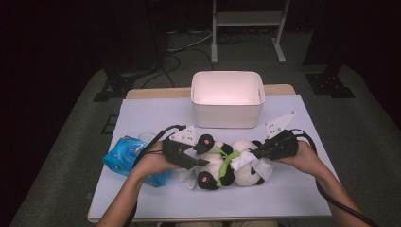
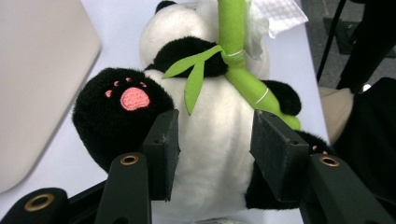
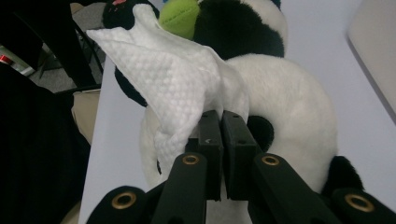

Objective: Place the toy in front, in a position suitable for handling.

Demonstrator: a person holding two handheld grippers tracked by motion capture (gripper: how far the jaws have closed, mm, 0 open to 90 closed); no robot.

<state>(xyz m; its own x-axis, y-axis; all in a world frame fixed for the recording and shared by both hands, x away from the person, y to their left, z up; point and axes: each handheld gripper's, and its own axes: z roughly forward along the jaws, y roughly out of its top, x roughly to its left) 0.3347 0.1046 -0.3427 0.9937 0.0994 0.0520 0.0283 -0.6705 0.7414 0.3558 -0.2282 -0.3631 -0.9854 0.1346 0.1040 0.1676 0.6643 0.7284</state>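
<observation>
Panda (image 1: 227, 165): lying on the counter (image 1: 293, 189), near the white bin (image 1: 227, 101)
Left gripper (image 2: 215, 140): jaws spread, straddling its belly
Right gripper (image 3: 221, 140): jaws pinching a white wipe (image 3: 177, 79)
Risk: unpinned, the toy may slide under wiping

I see a white box (image 1: 227, 99) at the back of the table (image 1: 293, 189) — it sits on a pale sheet. A blue crinkly packet (image 1: 124, 156) lies at the left edge (well apart from the box). Behind, the floor is dark.
</observation>
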